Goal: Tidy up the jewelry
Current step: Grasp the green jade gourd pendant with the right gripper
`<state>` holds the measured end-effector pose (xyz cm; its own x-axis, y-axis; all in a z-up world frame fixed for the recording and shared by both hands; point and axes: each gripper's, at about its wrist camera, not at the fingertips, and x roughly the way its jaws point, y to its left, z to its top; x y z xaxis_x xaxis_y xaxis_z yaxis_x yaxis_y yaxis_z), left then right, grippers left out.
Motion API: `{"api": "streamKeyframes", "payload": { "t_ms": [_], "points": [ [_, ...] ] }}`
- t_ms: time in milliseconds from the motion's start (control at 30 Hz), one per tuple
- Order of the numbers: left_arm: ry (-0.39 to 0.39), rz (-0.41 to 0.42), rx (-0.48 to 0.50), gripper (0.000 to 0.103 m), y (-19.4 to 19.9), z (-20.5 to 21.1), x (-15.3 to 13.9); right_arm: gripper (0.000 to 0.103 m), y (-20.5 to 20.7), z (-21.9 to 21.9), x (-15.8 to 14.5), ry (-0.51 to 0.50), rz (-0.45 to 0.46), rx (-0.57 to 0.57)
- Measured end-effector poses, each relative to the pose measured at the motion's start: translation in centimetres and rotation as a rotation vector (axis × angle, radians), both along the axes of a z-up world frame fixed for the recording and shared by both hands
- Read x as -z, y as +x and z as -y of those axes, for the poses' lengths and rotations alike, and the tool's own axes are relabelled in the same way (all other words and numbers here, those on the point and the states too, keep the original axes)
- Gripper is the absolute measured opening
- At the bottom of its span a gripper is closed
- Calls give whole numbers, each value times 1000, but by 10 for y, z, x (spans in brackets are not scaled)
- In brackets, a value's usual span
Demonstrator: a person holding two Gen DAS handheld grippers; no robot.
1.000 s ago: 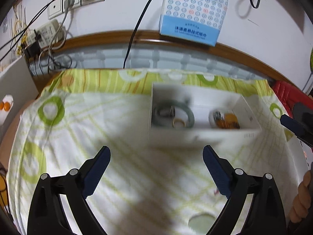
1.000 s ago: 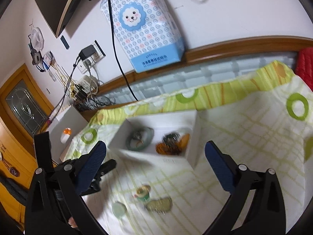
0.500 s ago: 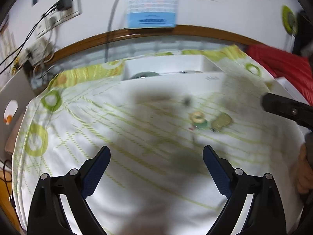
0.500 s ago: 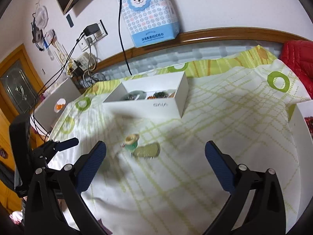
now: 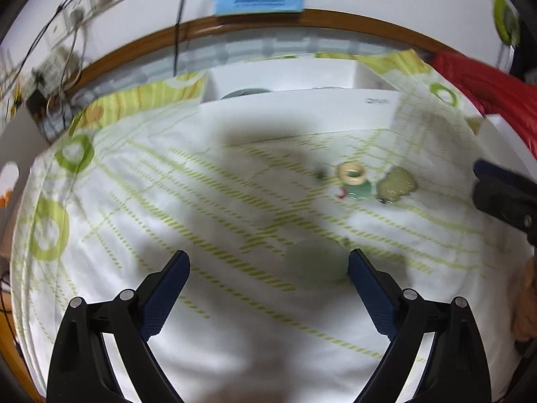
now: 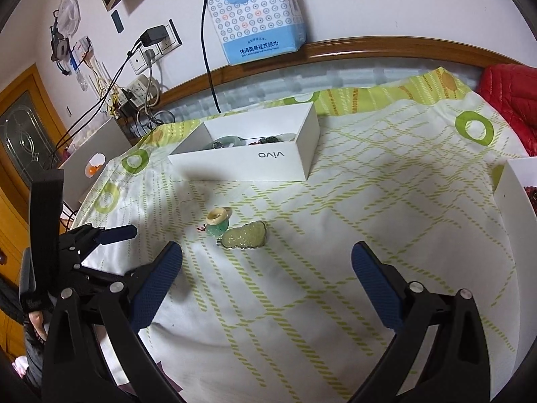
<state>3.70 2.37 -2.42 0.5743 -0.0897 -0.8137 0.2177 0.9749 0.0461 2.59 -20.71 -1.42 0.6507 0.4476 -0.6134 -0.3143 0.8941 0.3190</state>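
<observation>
A white open box (image 6: pixel 255 158) holding bangles and beads sits at the back of the bedspread; it also shows in the left wrist view (image 5: pixel 302 107). In front lie a cream ring (image 6: pixel 218 216), a green stone (image 6: pixel 216 230) and a pale gourd pendant (image 6: pixel 246 236); these also show in the left wrist view as ring (image 5: pixel 350 173) and pendant (image 5: pixel 396 184). A pale green disc (image 5: pixel 315 263) lies just inside my left gripper's right finger. My left gripper (image 5: pixel 266 273) is open and empty. My right gripper (image 6: pixel 266 265) is open and empty, just in front of the pendant.
A second white box (image 6: pixel 518 198) with red beads stands at the right edge. A red jacket (image 6: pixel 510 94) lies at the back right. A tissue pack (image 6: pixel 255 16) hangs on the wall, with sockets and cables (image 6: pixel 144 67) to the left.
Both grippers have drawn back from the white box and lowered toward the bedspread. The loose jewelry now lies close in front, and the pale disc sits by my left gripper's right finger.
</observation>
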Motion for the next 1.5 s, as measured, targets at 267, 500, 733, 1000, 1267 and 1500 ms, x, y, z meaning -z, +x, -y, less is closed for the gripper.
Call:
{"api": "streamKeyframes", "payload": {
  "t_ms": [267,500,733,1000,1267,1500],
  "points": [
    [11,41,-58,95,-2,-24,-4,98,-1,-5,0,-22,12,-12],
    [133,88,26,96,-10,4,-2,88,-3,-31,2,-123,21,-89],
    [10,4,1,100,2,-15,2,66,12,-52,13,-195,-56,-147],
    [-15,-6,4,100,2,-17,3,59,26,-72,17,-292,-49,-166],
    [-14,-7,7,100,3,-17,3,8,30,-35,18,-147,-99,-120],
    [-12,-6,11,100,2,-15,3,63,23,-53,10,-238,-25,-138]
  ]
}}
